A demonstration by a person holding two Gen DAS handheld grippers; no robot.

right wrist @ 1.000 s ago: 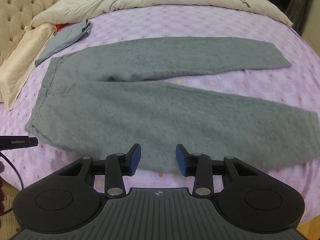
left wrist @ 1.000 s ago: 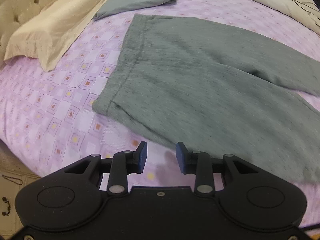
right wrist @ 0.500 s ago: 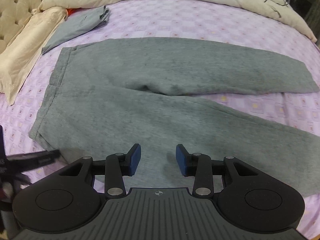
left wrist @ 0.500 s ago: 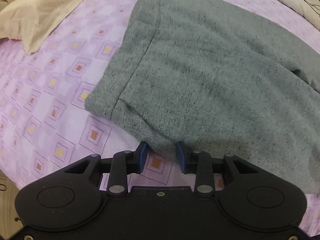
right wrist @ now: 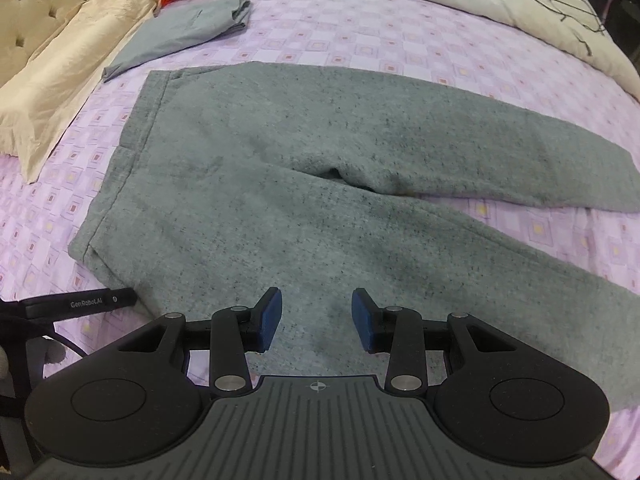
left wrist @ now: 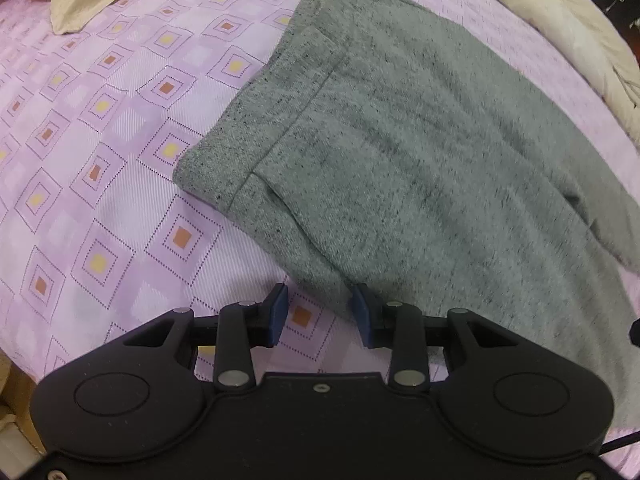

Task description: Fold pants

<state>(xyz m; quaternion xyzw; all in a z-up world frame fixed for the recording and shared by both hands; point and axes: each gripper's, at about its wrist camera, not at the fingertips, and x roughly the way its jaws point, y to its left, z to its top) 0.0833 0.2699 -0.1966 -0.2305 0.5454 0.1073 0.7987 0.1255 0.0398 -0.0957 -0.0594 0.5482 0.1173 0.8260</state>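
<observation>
The grey pants (right wrist: 304, 184), soft and limp, lie flat near the bed's (right wrist: 400, 44) front edge; the left gripper (left wrist: 318, 314) and right gripper (right wrist: 314, 320), both open and empty, would best pinch the near side seam.

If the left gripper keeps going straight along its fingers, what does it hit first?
Most likely the near side edge of the grey pants, just below the waistband corner. The open left gripper straddles that edge, with purple bedsheet showing beside it. Its height above the cloth is unclear.
</observation>
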